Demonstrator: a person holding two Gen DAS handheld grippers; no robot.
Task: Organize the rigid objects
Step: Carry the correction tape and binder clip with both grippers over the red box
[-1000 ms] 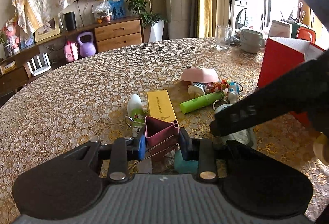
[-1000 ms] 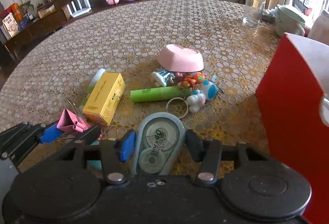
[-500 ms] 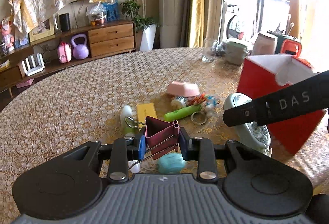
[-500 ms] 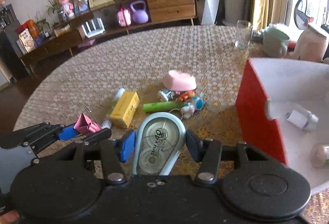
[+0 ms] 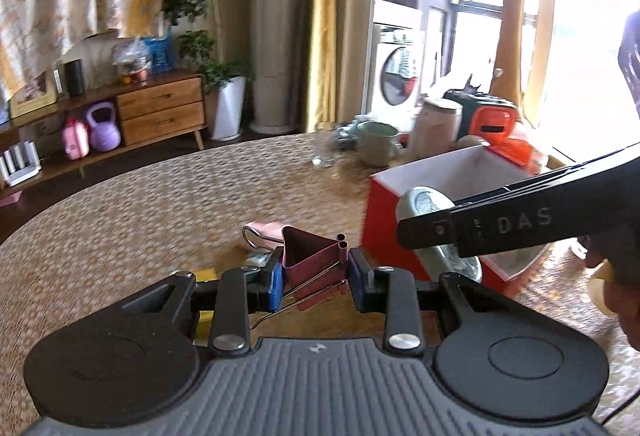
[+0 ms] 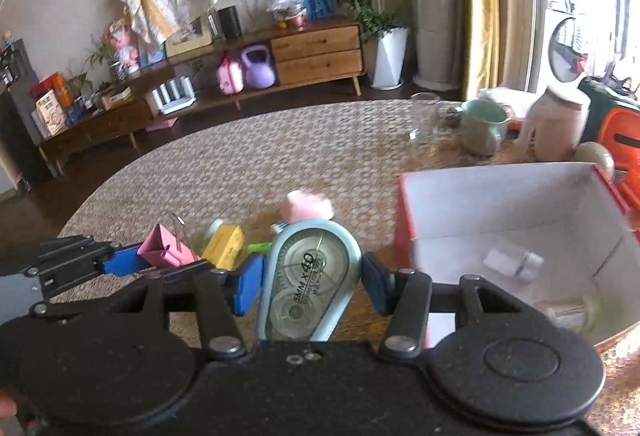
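- Correction tape [image 6: 310, 280]: flat teardrop case, pale blue shell w/ clear window showing two reels; hard, smooth plastic. Clamped across its width betw. the pads of the right gripper [image 6: 312, 286], held in the air just short of the near left corner of the red box [image 6: 404, 220].
- Binder clip [image 5: 314, 256]: dusty-pink folded sheet metal, triangular section, thin wire handles, one sticking up and the others trailing below. Left gripper [image 5: 314, 270] jaws are closed on its sides; held above the table [image 5: 160, 203], beside the box's red wall.
- Risk 1: slick, rounded tape shell could pivot or slide out of the pads if swung fast; would land on the table short of the box.
- Risk 2: both grippers converge on one opening; they already overlap in the left view, so fingers or loads may knock together.
- Risk 3: clip's wire handles could snag the box rim on release.
- Red box: thin rigid card, red outside, white inside, open top; a few small items lie in it. Prob. light, so a bump may shift it.
- Table: round, w/ a beige patterned cover; yellow carton [image 6: 224, 246], pink dish [image 6: 306, 205] and other bits are left near the box's left side.
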